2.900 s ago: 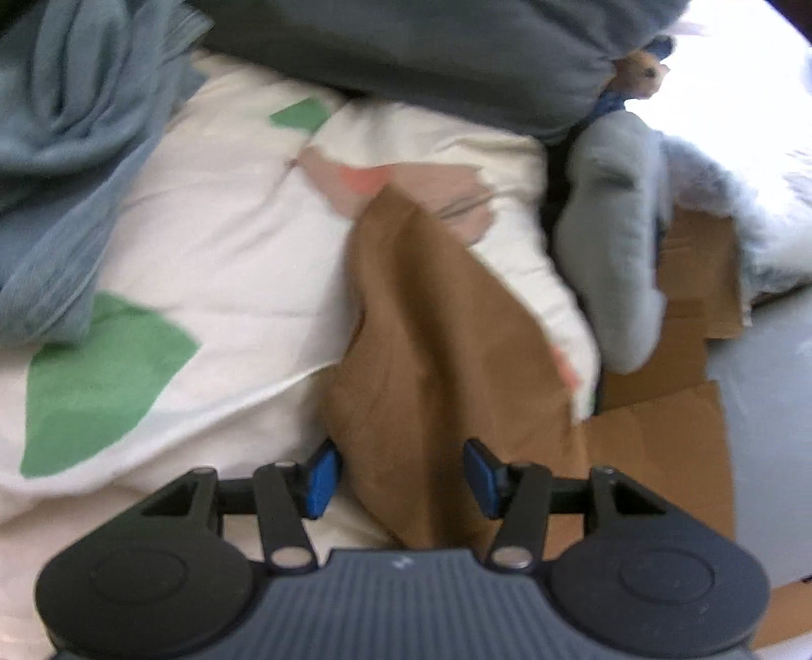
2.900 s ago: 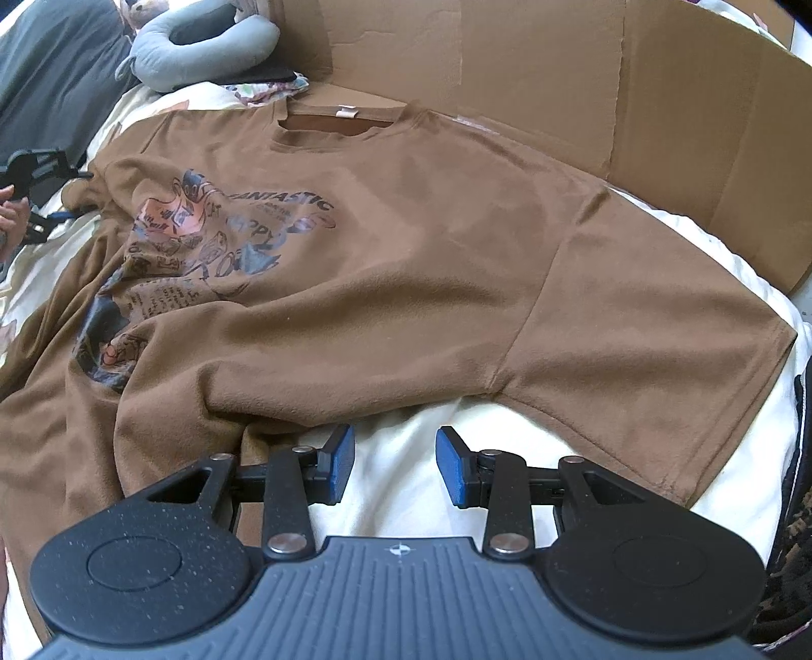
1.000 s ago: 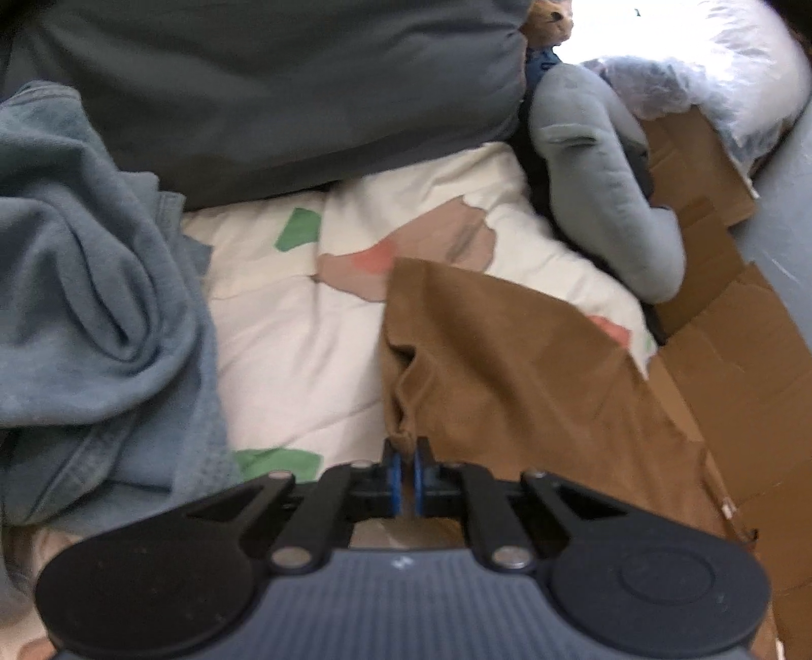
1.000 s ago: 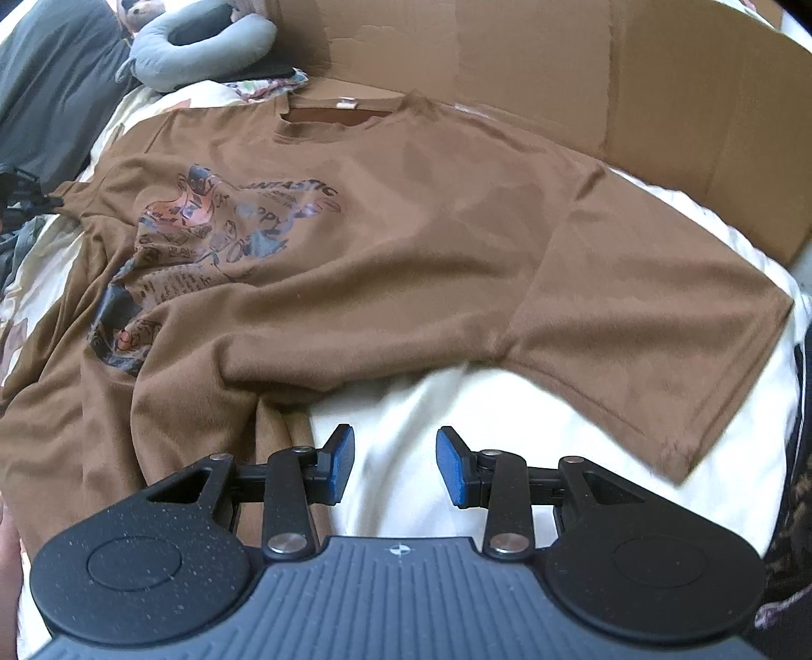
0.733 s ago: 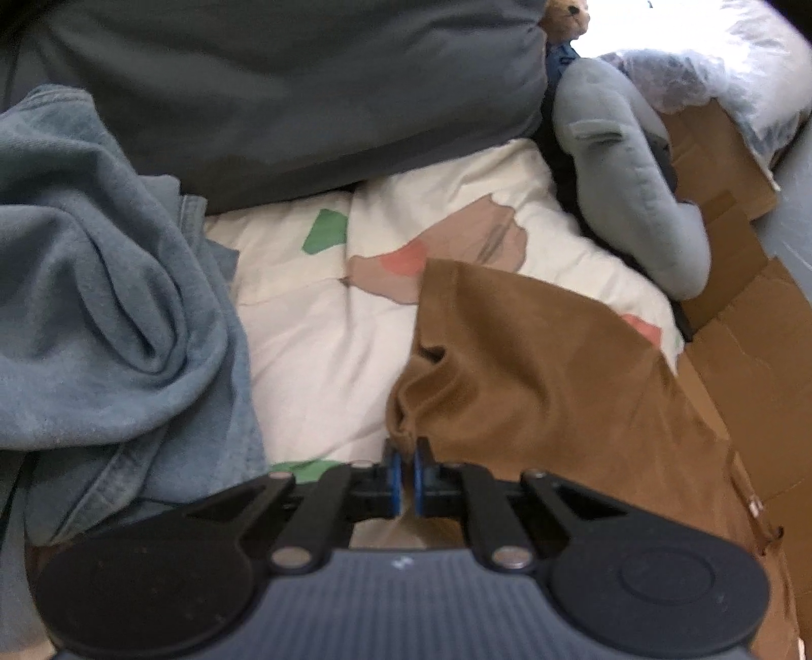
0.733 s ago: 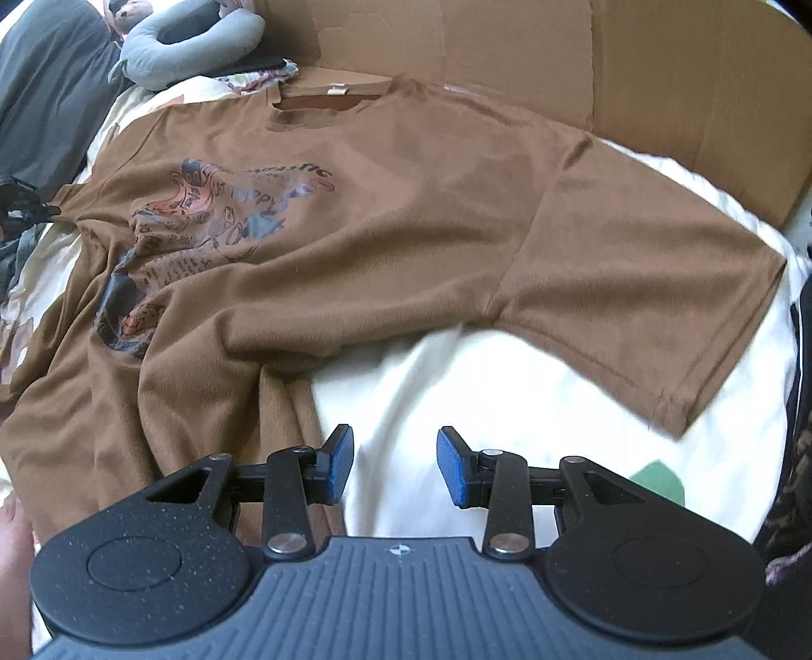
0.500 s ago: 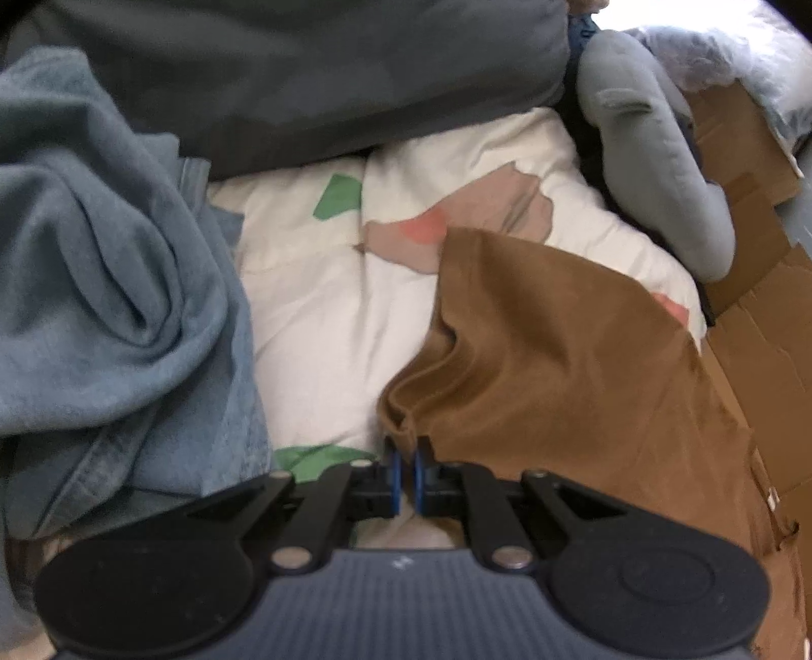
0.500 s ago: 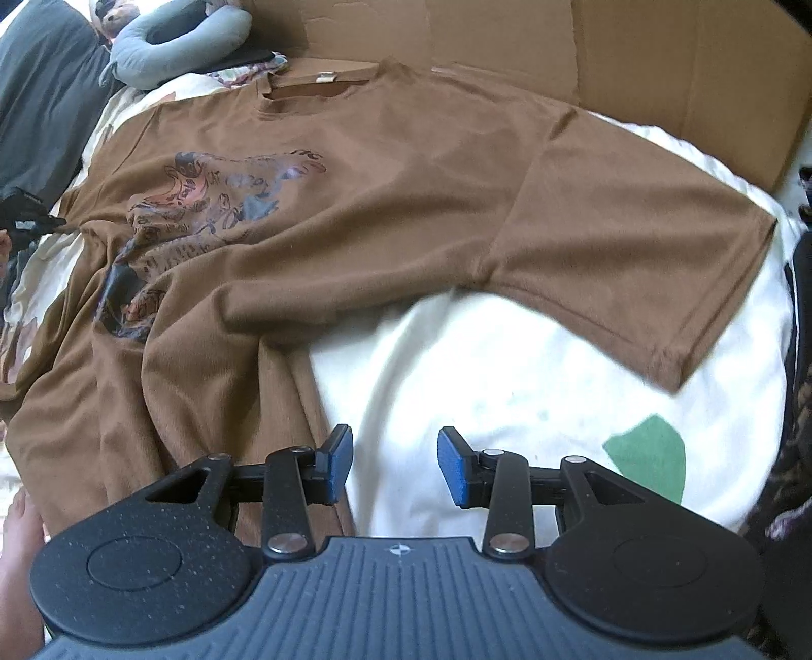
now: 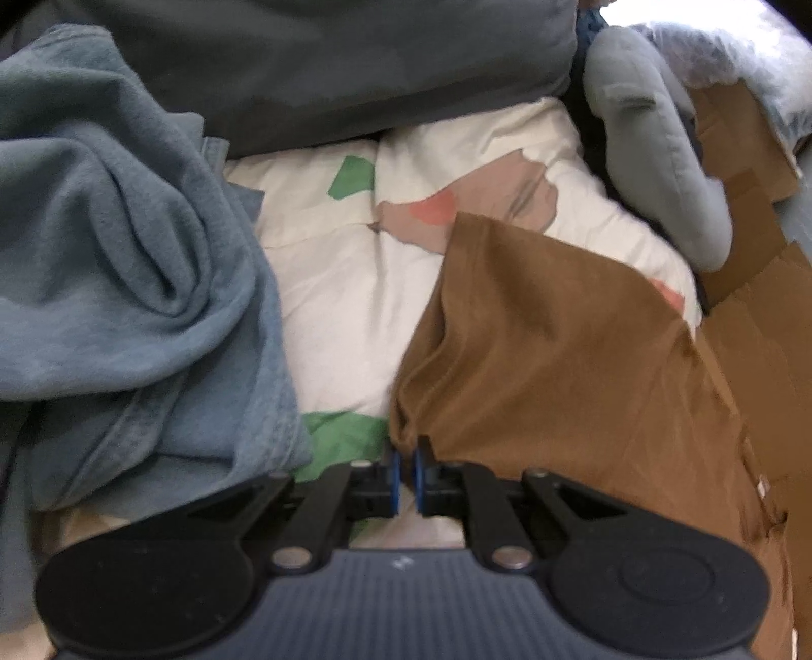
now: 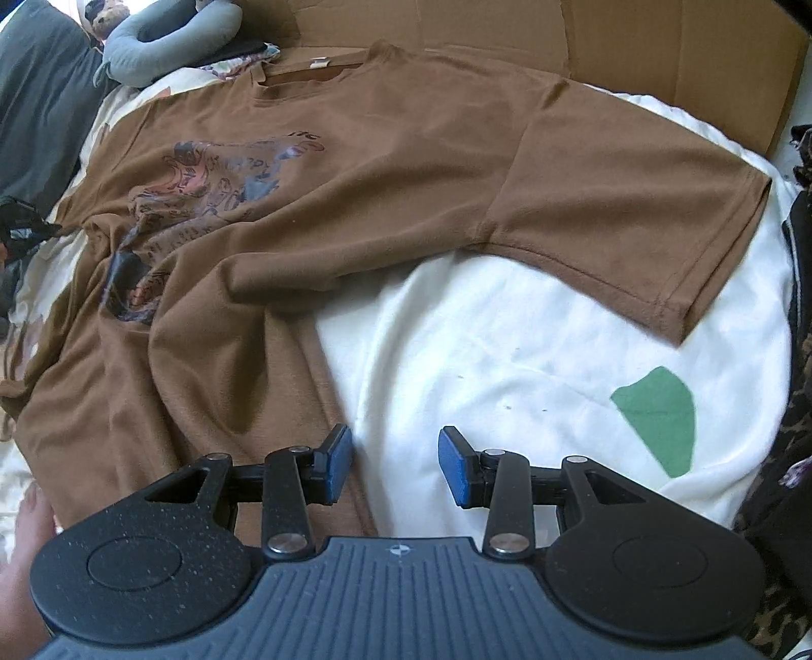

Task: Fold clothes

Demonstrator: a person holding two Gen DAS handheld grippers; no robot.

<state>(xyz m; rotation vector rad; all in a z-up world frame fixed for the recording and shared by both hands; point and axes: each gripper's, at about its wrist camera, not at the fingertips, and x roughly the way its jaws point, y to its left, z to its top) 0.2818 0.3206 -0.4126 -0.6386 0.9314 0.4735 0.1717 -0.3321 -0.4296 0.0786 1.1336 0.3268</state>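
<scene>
A brown T-shirt [image 10: 355, 203] with a dark print lies face up on the white duvet [image 10: 507, 355], collar far, its right sleeve spread flat. My right gripper [image 10: 396, 462] is open just above the duvet. Its left finger sits over the shirt's side edge and nothing is between the pads. In the left wrist view the other sleeve of the brown T-shirt [image 9: 558, 355] bunches into folds toward my left gripper [image 9: 406, 472]. Those jaws are opening, a narrow gap apart, with the sleeve's edge still pinched at the tips.
A crumpled blue-grey garment [image 9: 127, 279] lies left of the sleeve, with a dark grey pillow [image 9: 355, 66] behind it. A grey neck pillow [image 9: 654, 152] and cardboard sheets [image 10: 609, 40] line the far side. A hand [image 10: 25, 558] shows at lower left, and dark patterned fabric [image 10: 791, 457] borders the right.
The left gripper stayed pinched on the sleeve edge, and the sleeve now lies flatter. The right gripper shifted right along the shirt's side, so more white duvet and a green patch show.
</scene>
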